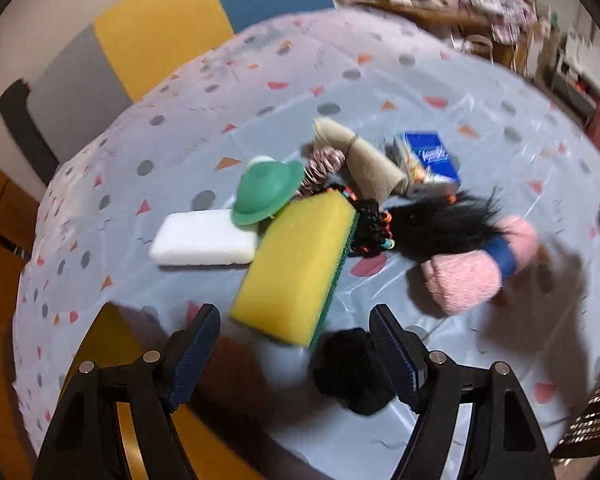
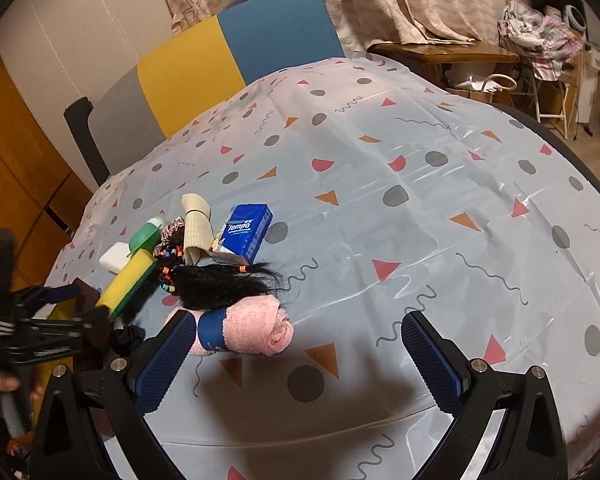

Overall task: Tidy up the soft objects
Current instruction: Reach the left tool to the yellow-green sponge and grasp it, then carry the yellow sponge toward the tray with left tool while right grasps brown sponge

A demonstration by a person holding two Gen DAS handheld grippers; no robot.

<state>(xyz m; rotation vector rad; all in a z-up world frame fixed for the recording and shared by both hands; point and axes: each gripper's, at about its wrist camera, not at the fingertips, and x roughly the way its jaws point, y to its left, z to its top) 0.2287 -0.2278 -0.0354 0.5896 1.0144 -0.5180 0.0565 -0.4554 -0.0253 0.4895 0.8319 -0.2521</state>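
A pile of soft objects lies on the patterned tablecloth (image 2: 380, 200): a yellow-green sponge (image 1: 296, 264), a white sponge (image 1: 204, 238), a green cap-shaped item (image 1: 266, 192), a beige rolled cloth (image 1: 364, 160), a blue tissue pack (image 2: 246, 230), black hair with coloured ties (image 1: 440, 228), and a pink rolled towel with a blue band (image 2: 248, 332). My left gripper (image 1: 296, 356) is open above the near end of the yellow sponge, with a black scrunchie (image 1: 352, 372) by its right finger. My right gripper (image 2: 296, 360) is open and empty, right of the pink towel.
A chair with grey, yellow and blue panels (image 2: 220, 60) stands behind the table. A wooden side table (image 2: 440, 56) and piled clothes (image 2: 540, 36) are at the back right. Orange cabinet doors (image 2: 16, 160) are on the left.
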